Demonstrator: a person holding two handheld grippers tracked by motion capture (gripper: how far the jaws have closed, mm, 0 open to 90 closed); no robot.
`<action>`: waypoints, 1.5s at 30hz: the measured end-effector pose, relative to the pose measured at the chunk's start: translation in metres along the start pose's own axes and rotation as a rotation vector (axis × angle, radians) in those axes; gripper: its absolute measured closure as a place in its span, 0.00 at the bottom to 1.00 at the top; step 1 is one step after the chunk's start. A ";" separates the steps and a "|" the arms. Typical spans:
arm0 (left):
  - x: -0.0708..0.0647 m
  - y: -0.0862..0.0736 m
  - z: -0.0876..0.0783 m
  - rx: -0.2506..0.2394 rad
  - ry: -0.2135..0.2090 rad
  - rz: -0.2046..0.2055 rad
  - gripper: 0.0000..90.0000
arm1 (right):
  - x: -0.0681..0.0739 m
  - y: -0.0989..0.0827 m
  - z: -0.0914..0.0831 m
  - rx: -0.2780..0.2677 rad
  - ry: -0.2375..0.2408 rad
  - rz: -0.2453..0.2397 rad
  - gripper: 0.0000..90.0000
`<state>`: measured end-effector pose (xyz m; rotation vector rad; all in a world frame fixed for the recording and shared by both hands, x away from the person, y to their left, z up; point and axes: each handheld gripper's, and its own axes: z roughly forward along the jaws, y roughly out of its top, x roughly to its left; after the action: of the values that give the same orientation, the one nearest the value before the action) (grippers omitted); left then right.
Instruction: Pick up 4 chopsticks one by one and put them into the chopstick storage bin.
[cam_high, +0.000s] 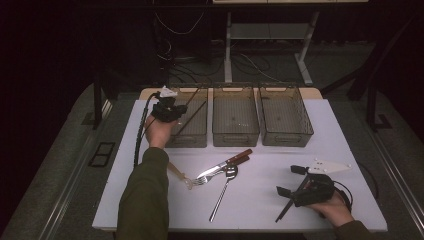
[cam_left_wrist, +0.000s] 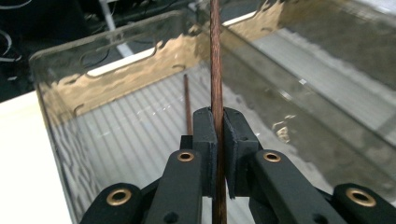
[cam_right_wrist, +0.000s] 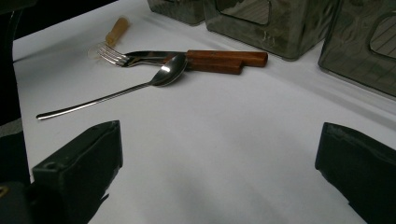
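The left gripper (cam_high: 172, 111) hangs over the leftmost of three clear smoky plastic bins (cam_high: 196, 136) at the far side of the white bench (cam_high: 260, 200), and its fingers (cam_left_wrist: 205, 140) are clamped tight on a thin brown wooden chopstick (cam_left_wrist: 215, 60). In the left gripper view the stick runs straight up between the two pads, passing above them toward the bin's far wall and below them out of the bottom edge. A second thin brown chopstick (cam_left_wrist: 187, 102) lies on the ribbed floor of the same bin, just left of the held one and apart from it. From the high view a dark thin stick (cam_high: 192, 117) slants across that bin beside the gripper; which of the two it is I cannot tell. The middle bin (cam_high: 235, 131) and the right bin (cam_high: 286, 131) stand beside it in a row. The right gripper (cam_high: 295, 187) rests low at the near right of the bench, its fingers (cam_right_wrist: 79, 163) spread wide with nothing between them but bare bench. On the bench in front of the bins lie a wooden-handled knife (cam_right_wrist: 224, 58), a steel fork (cam_right_wrist: 112, 56), a long-handled steel spoon (cam_right_wrist: 163, 77) whose bowl touches the knife, and a small pale-handled utensil (cam_right_wrist: 116, 30) beside the fork's tines.
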<state>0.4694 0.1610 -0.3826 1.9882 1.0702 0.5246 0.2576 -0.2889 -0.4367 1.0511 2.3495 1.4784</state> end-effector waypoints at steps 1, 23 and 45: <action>0.001 -0.001 0.001 0.014 0.014 -0.007 0.93 | 0.000 0.000 0.000 -0.001 0.002 0.000 0.01; -0.003 0.000 0.000 0.001 0.011 -0.014 0.64 | 0.001 0.000 0.000 -0.001 0.010 -0.004 0.01; -0.037 -0.032 -0.065 -0.078 -0.218 0.027 0.25 | 0.001 0.000 0.001 0.006 0.000 -0.005 0.01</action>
<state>0.3896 0.1703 -0.3696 1.9426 0.8767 0.3482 0.2574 -0.2874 -0.4365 1.0457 2.3560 1.4714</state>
